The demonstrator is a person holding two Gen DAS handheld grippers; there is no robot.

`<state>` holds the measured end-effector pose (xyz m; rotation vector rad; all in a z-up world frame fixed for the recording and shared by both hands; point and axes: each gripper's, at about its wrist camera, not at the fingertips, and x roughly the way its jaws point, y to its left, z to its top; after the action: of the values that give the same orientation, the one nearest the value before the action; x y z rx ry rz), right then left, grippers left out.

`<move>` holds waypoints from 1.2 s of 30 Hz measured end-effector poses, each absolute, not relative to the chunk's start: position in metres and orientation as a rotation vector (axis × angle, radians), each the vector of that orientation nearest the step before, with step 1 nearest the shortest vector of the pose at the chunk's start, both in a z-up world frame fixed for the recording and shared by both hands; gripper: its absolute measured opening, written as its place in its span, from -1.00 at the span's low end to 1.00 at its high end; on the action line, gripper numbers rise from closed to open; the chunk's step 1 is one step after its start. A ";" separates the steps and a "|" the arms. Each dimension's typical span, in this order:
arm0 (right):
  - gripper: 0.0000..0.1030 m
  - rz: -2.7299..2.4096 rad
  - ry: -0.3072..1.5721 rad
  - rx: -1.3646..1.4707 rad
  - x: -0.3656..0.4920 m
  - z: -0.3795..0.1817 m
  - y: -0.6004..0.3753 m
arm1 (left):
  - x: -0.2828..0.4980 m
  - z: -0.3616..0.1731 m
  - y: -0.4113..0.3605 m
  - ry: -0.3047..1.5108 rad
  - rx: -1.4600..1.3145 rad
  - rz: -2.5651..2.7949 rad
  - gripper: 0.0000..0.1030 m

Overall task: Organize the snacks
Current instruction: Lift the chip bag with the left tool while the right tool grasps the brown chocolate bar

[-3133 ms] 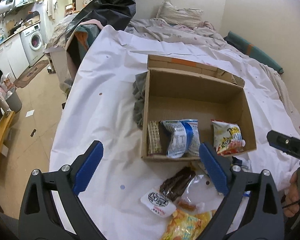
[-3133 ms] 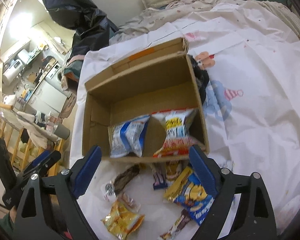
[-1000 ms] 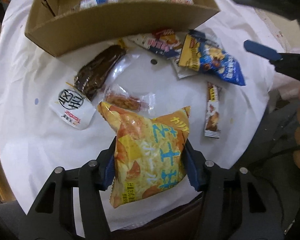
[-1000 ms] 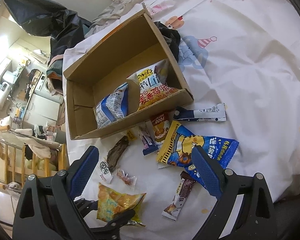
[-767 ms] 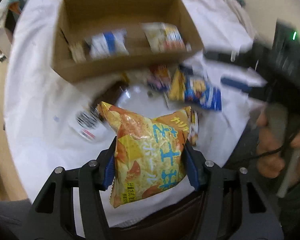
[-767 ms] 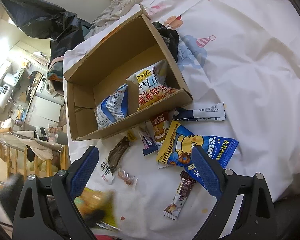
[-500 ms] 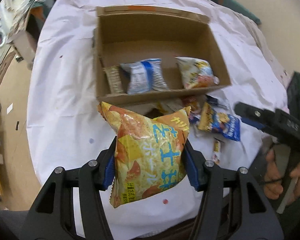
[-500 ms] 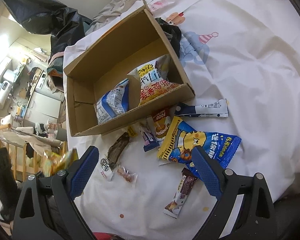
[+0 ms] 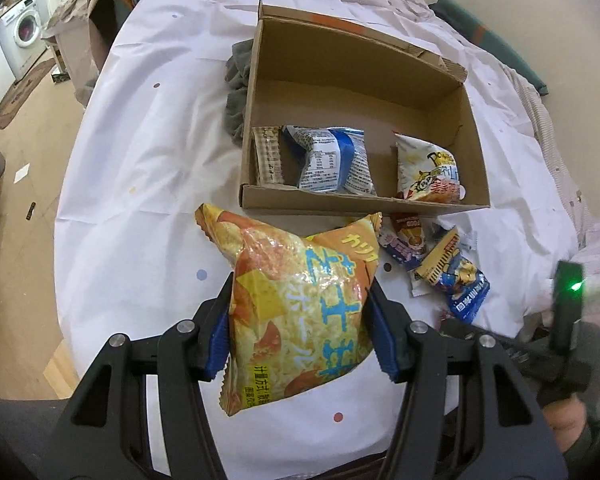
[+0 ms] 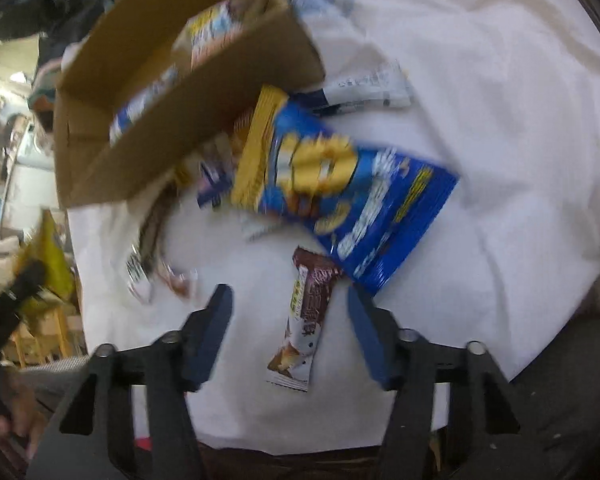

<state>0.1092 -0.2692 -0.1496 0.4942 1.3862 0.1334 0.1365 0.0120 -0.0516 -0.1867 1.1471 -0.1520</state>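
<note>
Lifted off the bedsheet since earlier: puffy orange crinkly-film snack bag (image 9: 300, 304), light, crushable, pinched at mid-body by left gripper (image 9: 298, 338), just before open brown cardboard box (image 9: 340, 202) holding three packets. Descending, closing, not yet touching: right gripper (image 10: 288, 330) around stiff brown chocolate bar (image 10: 302, 320) near that box.

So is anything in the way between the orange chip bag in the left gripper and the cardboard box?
Nothing visible does. The orange chip bag is clamped in the left gripper just short of the cardboard box, whose open top still shows bare floor behind the packets.
</note>
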 end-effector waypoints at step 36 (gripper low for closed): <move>-0.71 0.456 1.160 0.402 0.101 -0.093 -0.214 | 0.132 -0.049 0.012 1.084 -0.149 -0.104 0.06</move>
<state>0.1008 -0.2137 -0.0930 0.4022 1.1602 0.4562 0.1320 0.0124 -0.0489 -0.1494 1.0843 -0.1043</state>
